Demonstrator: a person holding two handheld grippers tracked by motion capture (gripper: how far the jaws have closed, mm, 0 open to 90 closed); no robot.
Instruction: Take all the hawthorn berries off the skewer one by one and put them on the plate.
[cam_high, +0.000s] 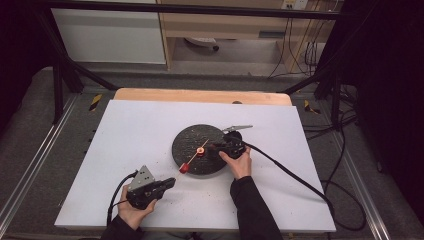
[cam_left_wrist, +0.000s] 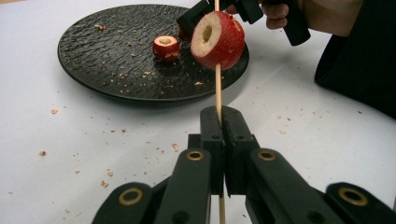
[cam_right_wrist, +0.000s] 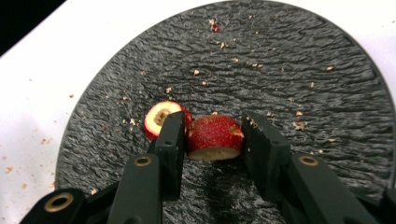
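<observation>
**Skewering fruit halves: one on the stick, next one in the jaws**

The left gripper (cam_left_wrist: 219, 122) is clamped tight on a thin wooden skewer (cam_left_wrist: 217, 88), jaws pressed together with the stick pinched between them. It sits on the white table (cam_high: 125, 130) near the person's edge, holding the stick out toward the plate — my guess is it's just playing vise, keeping the free tip aimed and steady so fruit can be pushed on. In the high view the skewer's long axis runs at a slant, from the left gripper up and to the right, with its tip out over the black plate (cam_left_wrist: 93, 74). One red fruit half (cam_left_wrist: 217, 40) is already threaded on, cut face with its hollow core turned back toward the left gripper.

The right gripper (cam_right_wrist: 214, 142) is down on the plate, closed around a second red fruit piece (cam_right_wrist: 214, 138), cut side facing down. The left pad touches it; on the right I can't quite tell, there may be a sliver of gap. A third piece (cam_right_wrist: 159, 117) lies just beside the left jaw, hollow core facing up — probably next in line. Crumbs are scattered over plate and table.
</observation>
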